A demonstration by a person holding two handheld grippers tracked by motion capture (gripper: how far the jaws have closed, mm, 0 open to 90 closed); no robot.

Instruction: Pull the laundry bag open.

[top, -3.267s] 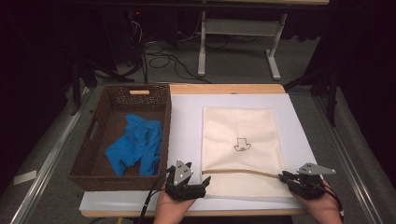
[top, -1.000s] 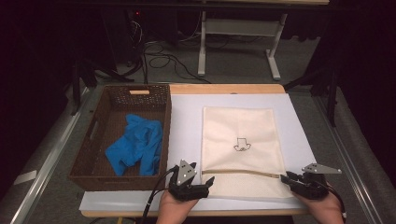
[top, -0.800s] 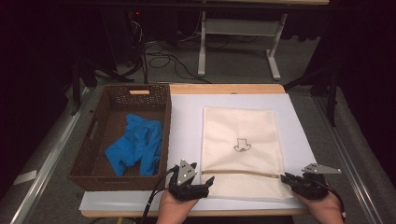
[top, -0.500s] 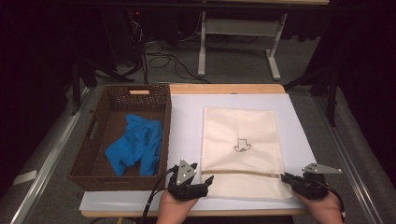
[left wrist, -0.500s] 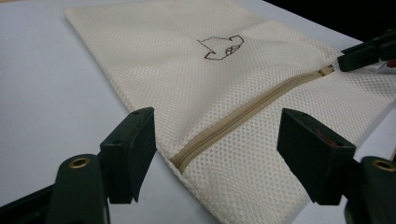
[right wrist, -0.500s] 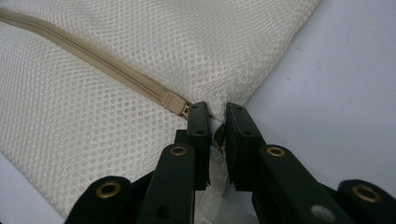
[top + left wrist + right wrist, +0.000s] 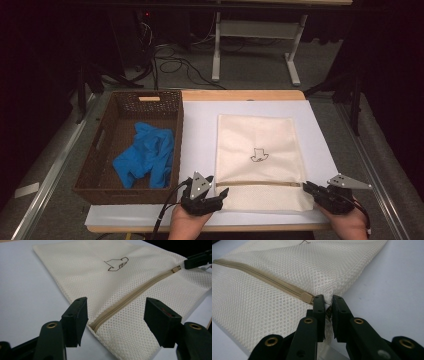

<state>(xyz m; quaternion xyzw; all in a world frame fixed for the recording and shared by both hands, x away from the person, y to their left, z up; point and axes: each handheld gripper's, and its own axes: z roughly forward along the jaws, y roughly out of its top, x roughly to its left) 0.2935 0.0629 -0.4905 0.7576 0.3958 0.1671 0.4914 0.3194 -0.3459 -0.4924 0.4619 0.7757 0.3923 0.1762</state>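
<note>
A cream mesh bag (image 7: 257, 150) with a small dark drawing lies flat on the white sheet (image 7: 200, 130). A beige zipper (image 7: 130, 298) runs across the bag near its front edge. My left gripper (image 7: 116, 312) is open at the bag's near left corner. Its jaws have just been closing, with the zipper's end between them and the pads clear of the mesh. My right gripper (image 7: 328, 301) has closed on the bag's right edge, just beside the zipper pull (image 7: 308, 297), with mesh pinched between its pads. From above, the left gripper (image 7: 220, 192) and the right gripper (image 7: 307, 186) flank the zipper line.
A brown wicker basket (image 7: 85, 175) stands left of the sheet with a crumpled blue cloth (image 7: 145, 160) inside. The table's wooden edge (image 7: 240, 95) shows behind the sheet. Beyond it are dark floor, cables and a stand's legs.
Both hands keep their places at the bag's near corners, and the bag lies as before. The right gripper has edged slightly leftward toward the bag's edge.
</note>
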